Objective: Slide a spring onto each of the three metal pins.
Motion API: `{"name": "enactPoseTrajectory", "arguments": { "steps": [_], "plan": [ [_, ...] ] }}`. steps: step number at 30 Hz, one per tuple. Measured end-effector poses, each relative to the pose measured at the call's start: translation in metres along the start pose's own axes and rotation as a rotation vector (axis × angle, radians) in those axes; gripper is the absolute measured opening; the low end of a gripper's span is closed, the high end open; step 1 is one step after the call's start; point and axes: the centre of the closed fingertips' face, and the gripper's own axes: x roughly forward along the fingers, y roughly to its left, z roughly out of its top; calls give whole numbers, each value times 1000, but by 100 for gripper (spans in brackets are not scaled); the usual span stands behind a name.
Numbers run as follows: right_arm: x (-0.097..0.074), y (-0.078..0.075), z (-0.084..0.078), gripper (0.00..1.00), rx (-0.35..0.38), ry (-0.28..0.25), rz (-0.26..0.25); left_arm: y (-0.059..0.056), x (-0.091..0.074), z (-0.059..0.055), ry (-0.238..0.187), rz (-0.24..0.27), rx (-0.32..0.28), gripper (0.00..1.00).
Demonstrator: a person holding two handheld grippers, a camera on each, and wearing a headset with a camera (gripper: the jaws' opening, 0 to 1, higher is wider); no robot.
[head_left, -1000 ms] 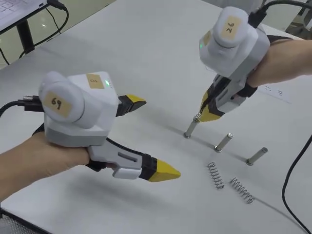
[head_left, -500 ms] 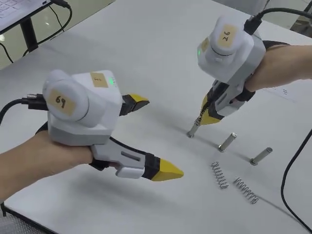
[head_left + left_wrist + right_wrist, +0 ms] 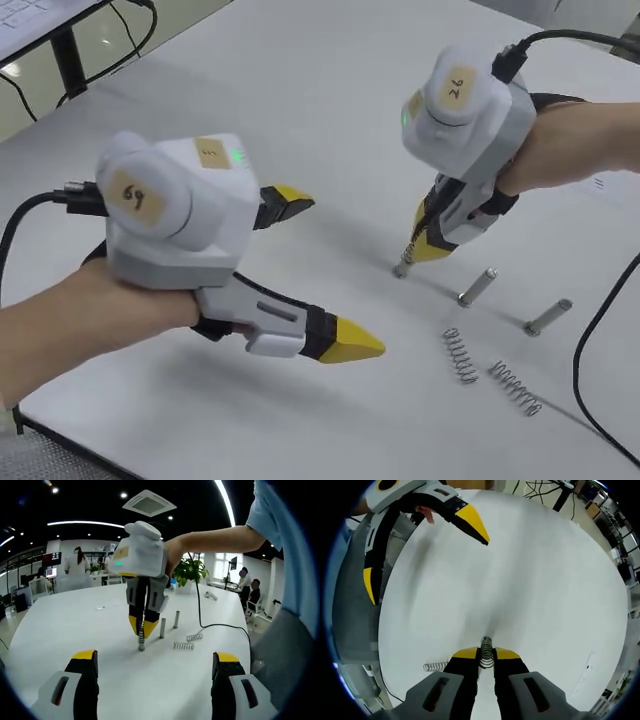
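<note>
The fingertips of the right gripper point(image 3: 486, 656) are pressed together on a spring point(image 3: 486, 661), which is pinched between the two yellow tips. The grip sits on the upper coils, I think so that the lower end is free to go down over the first pin point(image 3: 402, 268). In the left gripper view this spring stands vertical. Its long axis is in one line with the pin under it, and its lower end points down to the table point(image 3: 250, 90). It seems to be partly around the pin already, but how far down I cannot tell. The gripper hangs above the pin and reaches down almost along it, which suits a straight push downward.

The fingers of the left gripper point(image 3: 320, 272) are spread wide and hold nothing. It hovers over the table to the left, well apart from the pins, probably so that it does not disturb the work.

Further out, a second pin point(image 3: 477, 287) and a third pin point(image 3: 548, 317) stand upright in a row beside the first, both bare. A loose spring point(image 3: 461, 355) and another loose spring point(image 3: 516, 388) lie flat on the table near these two pins. They lie side by side with their long axes nearly parallel, ready to be picked up. In my judgement the first of the three springs is in hand and two remain.
</note>
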Motion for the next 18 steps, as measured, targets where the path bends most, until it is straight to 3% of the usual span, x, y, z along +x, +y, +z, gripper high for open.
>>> {"name": "enactPoseTrajectory", "arguments": {
  "steps": [18],
  "plan": [
    [16,4,-3,8,5,16,14,1,-1,0,-4,3,-2,92]
  ]
}}
